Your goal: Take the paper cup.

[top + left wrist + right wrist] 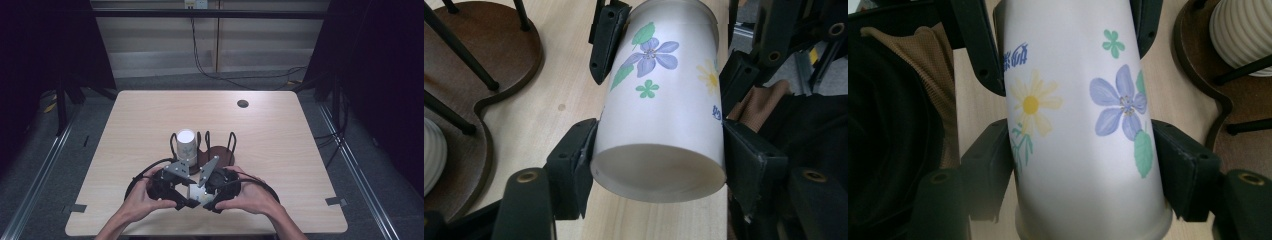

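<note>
Near the lower middle of the high view, a white flowered paper cup [194, 193] is held between the left gripper [186, 202] and the right gripper [207, 204], which meet nose to nose just above the light wooden surface [280, 150]. Each gripper is grasped by a hand, the left hand [142, 197] entering from the lower left and the right hand [252, 197] from the lower right. Just above the grippers in the frame, a dark brown wooden rack [217, 154] with black wire loops is seen, and a second white cup [185, 145] is stood on its left part. A small round hole [243, 103] is set in the surface toward the upper right.

Across the middle of the left gripper view, the flowered paper cup [659, 110] is shown lying on its side, its closed base turned toward the camera. The left gripper [656, 165] is closed on it near the base, a pad pressed against each side. Farther up the cup, the jaws of the right gripper [669, 55] are clamped on it as well. The rack [479, 85] is placed at the left edge.

At the centre of the right gripper view, the cup [1083, 125] is gripped by the right gripper [1085, 160] on both flanks, the blue and yellow flowers facing up. The rack [1208, 70] and the ribbed white cup [1243, 30] are found in the upper right.
</note>
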